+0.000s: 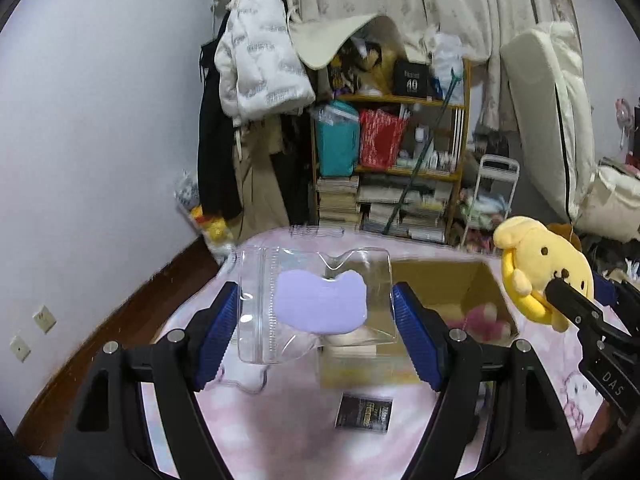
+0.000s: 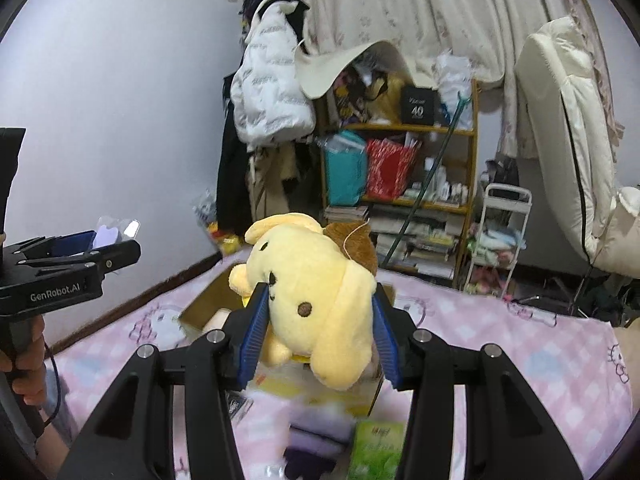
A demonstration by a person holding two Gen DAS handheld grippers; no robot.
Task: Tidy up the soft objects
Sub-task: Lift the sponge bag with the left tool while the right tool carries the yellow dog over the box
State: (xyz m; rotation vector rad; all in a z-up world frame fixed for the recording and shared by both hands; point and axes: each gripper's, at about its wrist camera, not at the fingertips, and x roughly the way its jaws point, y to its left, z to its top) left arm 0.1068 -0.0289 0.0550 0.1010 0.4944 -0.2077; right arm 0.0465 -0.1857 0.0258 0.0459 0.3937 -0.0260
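My left gripper point(image 1: 316, 312) is shut on a clear plastic case point(image 1: 312, 300) with a lilac soft pad point(image 1: 322, 304) inside, held above the pink bed. My right gripper point(image 2: 318, 320) is shut on a yellow dog plush point(image 2: 316, 288) with a brown beret, held above an open cardboard box point(image 2: 208, 300). In the left wrist view the plush point(image 1: 540, 268) and right gripper point(image 1: 560, 292) are at the right, beside the box point(image 1: 476, 284), which holds a pink plush point(image 1: 480, 318). The left gripper point(image 2: 100, 246) shows at the left of the right wrist view.
A pink patterned bedspread point(image 2: 520, 344) covers the bed. A black card point(image 1: 364, 414), a green packet point(image 2: 376, 448) and dark and lilac folded cloth point(image 2: 316, 444) lie on it. Behind stand a cluttered wooden shelf point(image 1: 400, 168), hanging coats point(image 1: 256, 64) and a white rack point(image 2: 500, 236).
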